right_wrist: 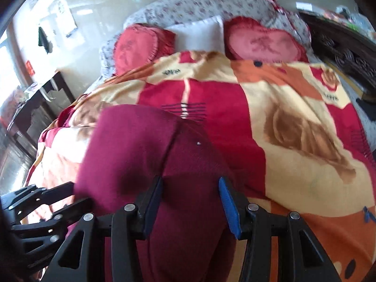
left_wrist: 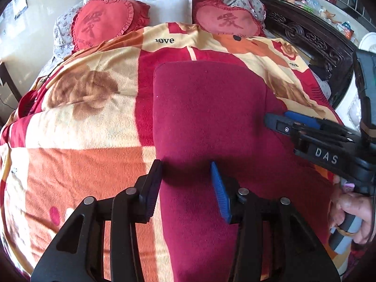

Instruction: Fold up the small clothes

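A dark red garment (left_wrist: 206,108) lies spread flat on the patterned blanket (left_wrist: 77,155), its far edge folded straight. My left gripper (left_wrist: 185,164) hovers over its near left part, jaws apart and the cloth lying loose beneath them. My right gripper (left_wrist: 277,117) comes in from the right over the garment's right edge, with a hand (left_wrist: 350,213) on its handle. In the right wrist view the garment (right_wrist: 131,145) shows a seam down its middle. There my right gripper (right_wrist: 190,180) stands open above it, and my left gripper (right_wrist: 80,193) is at the garment's left edge.
Two red heart cushions (left_wrist: 105,21) (left_wrist: 228,18) and a white pillow (left_wrist: 166,7) lie at the head of the bed. Dark carved wooden furniture (left_wrist: 312,37) runs along the right side. A dark table (right_wrist: 40,103) stands left of the bed.
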Available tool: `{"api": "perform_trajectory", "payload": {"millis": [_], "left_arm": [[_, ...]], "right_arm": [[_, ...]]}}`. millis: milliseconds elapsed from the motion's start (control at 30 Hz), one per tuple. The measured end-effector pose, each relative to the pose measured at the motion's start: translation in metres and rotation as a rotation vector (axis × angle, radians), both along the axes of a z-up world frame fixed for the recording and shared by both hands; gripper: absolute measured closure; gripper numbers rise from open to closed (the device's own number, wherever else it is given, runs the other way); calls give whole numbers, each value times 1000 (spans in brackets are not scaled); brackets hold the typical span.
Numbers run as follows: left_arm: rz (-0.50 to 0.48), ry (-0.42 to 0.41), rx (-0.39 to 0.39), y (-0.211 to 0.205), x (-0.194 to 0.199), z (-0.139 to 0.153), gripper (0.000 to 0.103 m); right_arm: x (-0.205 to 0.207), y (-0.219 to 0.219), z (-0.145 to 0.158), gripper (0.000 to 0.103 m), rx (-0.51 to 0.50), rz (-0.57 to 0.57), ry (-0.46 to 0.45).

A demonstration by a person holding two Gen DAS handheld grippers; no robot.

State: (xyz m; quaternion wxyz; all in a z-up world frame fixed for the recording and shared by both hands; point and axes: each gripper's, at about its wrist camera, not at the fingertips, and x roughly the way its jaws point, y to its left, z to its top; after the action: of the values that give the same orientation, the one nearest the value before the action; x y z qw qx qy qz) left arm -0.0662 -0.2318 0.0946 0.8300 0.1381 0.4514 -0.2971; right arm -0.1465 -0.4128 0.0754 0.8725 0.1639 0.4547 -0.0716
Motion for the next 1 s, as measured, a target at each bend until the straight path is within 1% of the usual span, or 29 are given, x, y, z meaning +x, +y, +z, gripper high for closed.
{"api": "perform_trajectory", "payload": {"millis": [100, 167, 233, 300, 367, 433, 467, 533, 567, 600, 633, 700, 800, 867, 1000], "left_arm": [[5, -4, -2, -2, 1, -1, 57], [2, -1, -2, 0, 0, 0, 57], [4, 10, -14, 4, -1, 1, 57], [11, 44, -42, 11, 0, 2, 55], [21, 87, -72, 19, 1, 1, 48], [25, 127, -121, 27, 0, -1, 44], [25, 145, -142, 30, -1, -3, 40], [22, 204, -184, 36, 0, -12, 34], [21, 233, -194, 38, 1, -16, 34], [21, 254, -207, 41, 1, -19, 34], [19, 268, -228, 44, 2, -21, 34], [14, 286, -264, 48, 4, -24, 29], [9, 332, -316, 46, 11, -32, 26], [26, 370, -335, 43, 17, -40, 20], [35, 425, -369, 40, 21, -48, 18]], "right_arm": [[3, -15, -12, 55, 75, -15, -17], [0, -17, -9, 55, 87, -4, -20], [-8, -14, 1, 55, 71, 5, -23], [-22, -7, 16, 55, 50, 6, -31], [-43, 6, 30, 55, 53, 33, -56], [-61, 17, 35, 53, 44, 42, -61], [-68, 22, 31, 53, 27, 30, -42], [-72, 26, 11, 48, -10, 4, 18], [-73, 26, -2, 44, -6, -3, 41], [-76, 22, -12, 38, 24, -14, 34], [-80, 17, -14, 34, 52, -27, 7], [-87, 4, -11, 22, 103, -53, -42], [-92, -12, -12, 20, 163, -65, -100], [-84, -21, -21, 20, 245, -49, -97], [-63, -22, -45, 19, 435, 2, -102]]}}
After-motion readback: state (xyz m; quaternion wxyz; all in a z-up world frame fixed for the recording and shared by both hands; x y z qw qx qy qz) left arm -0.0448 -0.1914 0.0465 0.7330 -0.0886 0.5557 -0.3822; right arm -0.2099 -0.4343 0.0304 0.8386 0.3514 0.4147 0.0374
